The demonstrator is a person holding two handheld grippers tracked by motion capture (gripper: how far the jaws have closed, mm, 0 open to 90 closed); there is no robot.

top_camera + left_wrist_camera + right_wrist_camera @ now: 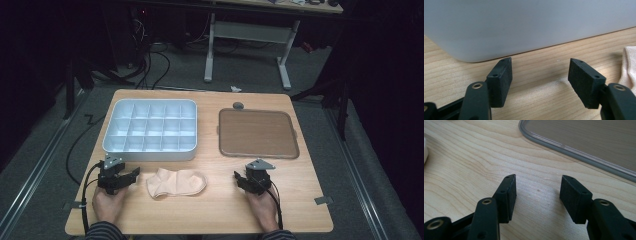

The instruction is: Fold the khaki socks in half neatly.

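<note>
High view: the sock lies on the tabletop between both claws, lengthwise toward each, just beside the left claw; the right claw sits farther off. Both gape empty.

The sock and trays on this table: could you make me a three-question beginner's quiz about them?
1. True or false: the left gripper holds the sock.
2. What lies between the two grippers: A the sock, B the brown tray, C the white divided box?
3. Are the right gripper's jaws open or shut?

Key: 1 false, its jaws are open and empty beside the sock. 2 A. 3 open, over bare table.
</note>
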